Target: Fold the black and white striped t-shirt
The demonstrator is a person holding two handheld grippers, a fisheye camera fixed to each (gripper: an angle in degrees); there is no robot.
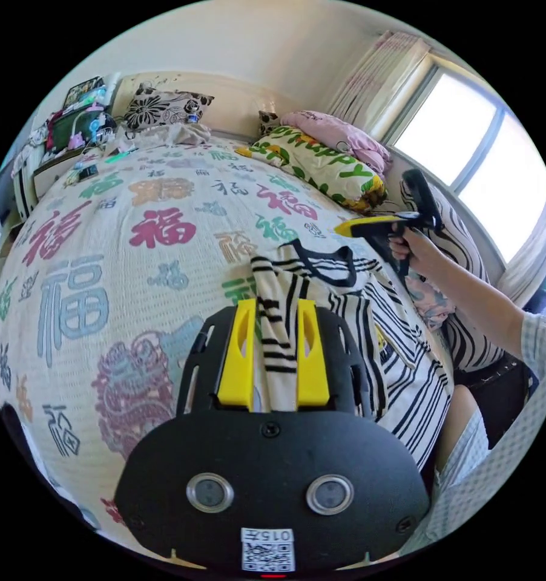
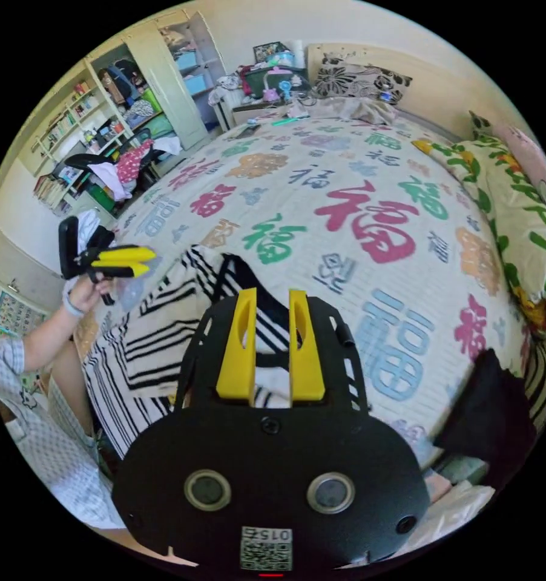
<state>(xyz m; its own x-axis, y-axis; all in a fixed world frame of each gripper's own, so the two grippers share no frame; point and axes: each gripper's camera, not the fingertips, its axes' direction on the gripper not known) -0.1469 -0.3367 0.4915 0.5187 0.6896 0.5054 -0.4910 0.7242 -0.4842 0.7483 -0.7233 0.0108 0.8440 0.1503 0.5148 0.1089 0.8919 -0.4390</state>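
The black and white striped t-shirt [image 1: 406, 363] lies partly spread at the near edge of the bed, with its black collar [image 1: 321, 266] toward the bed's middle. In the left gripper view, my left gripper [image 1: 277, 305] has a bunched strip of striped cloth running between its two yellow jaws. The right gripper [image 1: 345, 229], held in a hand, hovers by the collar's far end with its jaws together. In the right gripper view, my right gripper [image 2: 272, 296] has the collar and white cloth of the t-shirt [image 2: 146, 339] between its jaws. The left gripper [image 2: 151, 259] sits at the shirt's far shoulder.
The bed cover [image 1: 103, 242] with large coloured characters stretches away behind the shirt. Pillows and a folded quilt [image 1: 321, 163] line the window side. A cluttered bedside table [image 1: 73, 139], shelves [image 2: 91, 121] and a chair piled with clothes [image 2: 121, 169] stand beyond. A black item [image 2: 485, 411] lies at the bed's edge.
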